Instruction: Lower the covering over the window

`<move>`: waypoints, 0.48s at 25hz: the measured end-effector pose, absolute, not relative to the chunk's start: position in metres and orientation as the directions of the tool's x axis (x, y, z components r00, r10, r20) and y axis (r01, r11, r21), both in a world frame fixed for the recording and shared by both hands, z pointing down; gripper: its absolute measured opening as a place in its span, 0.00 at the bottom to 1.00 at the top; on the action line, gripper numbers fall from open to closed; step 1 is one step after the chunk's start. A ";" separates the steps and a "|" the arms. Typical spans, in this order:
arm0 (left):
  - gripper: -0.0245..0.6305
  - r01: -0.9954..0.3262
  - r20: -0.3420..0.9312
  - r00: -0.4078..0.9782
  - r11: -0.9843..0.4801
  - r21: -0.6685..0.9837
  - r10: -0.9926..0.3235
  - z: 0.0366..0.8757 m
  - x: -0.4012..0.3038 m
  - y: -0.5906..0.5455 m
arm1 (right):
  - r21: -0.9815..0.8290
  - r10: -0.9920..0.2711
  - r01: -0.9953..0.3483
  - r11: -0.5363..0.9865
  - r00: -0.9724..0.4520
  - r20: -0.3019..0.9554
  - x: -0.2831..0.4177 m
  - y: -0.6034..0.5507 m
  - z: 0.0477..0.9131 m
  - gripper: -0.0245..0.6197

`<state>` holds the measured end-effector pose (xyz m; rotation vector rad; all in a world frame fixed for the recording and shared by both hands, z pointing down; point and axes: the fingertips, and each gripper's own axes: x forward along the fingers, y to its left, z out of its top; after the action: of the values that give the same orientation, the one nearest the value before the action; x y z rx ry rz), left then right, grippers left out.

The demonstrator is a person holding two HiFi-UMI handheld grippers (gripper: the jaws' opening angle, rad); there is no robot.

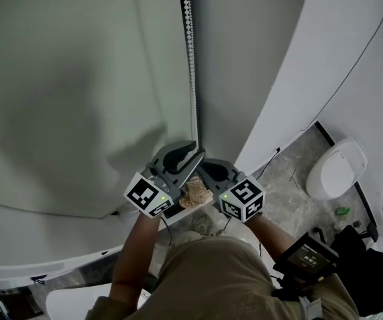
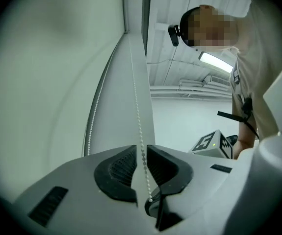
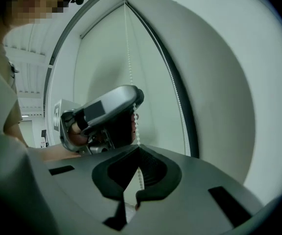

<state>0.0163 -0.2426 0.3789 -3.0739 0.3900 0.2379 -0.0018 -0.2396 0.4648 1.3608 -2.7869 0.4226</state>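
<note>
1. White bead chain [image 1: 192, 79] hangs along the right edge of the pale blind [image 1: 78, 79].
2. Left gripper [image 2: 141, 177]: jaws spread, chain between them.
3. Right gripper [image 3: 137, 182]: pinching the chain just below.

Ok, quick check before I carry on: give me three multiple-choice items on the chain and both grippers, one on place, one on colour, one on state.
1. On the bead chain, the left gripper sits:
A) further up than the right gripper
B) lower down than it
C) away from the chain

2. The chain's beads are:
A) black
B) red
C) white

3. The right gripper's jaws are:
A) wide apart and empty
B) closed on the chain
C) closed on nothing

Answers:
1 A: the right gripper view looks up the chain and shows the left gripper above.
2 C: the beads show white in every view.
3 B: its pads meet with the chain running in between them.
</note>
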 end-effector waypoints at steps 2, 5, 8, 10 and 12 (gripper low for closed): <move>0.08 -0.255 -0.147 0.956 -0.967 0.012 -0.254 0.381 0.018 -0.243 | -0.278 -0.754 -0.752 0.598 -0.645 0.124 -0.002 -0.238 0.466 0.05; 0.07 -0.232 -0.177 0.955 -0.971 0.061 -0.239 0.381 0.016 -0.239 | -0.327 -0.732 -0.720 0.612 -0.672 0.109 0.001 -0.234 0.464 0.05; 0.06 -0.225 -0.207 0.950 -0.972 0.066 -0.234 0.382 0.010 -0.238 | -0.301 -0.739 -0.728 0.616 -0.666 0.100 0.004 -0.230 0.462 0.05; 0.06 -0.249 -0.190 0.949 -0.968 0.041 -0.252 0.387 0.007 -0.243 | -0.263 -0.750 -0.748 0.609 -0.651 0.113 0.005 -0.231 0.464 0.05; 0.06 -0.273 -0.167 0.947 -0.962 0.029 -0.274 0.395 0.004 -0.248 | -0.223 -0.758 -0.763 0.606 -0.640 0.129 0.006 -0.232 0.469 0.05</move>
<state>0.0042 -0.2484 0.3955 -3.1051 0.4361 0.2681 0.0059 -0.2316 0.4691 1.3241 -2.7962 0.4048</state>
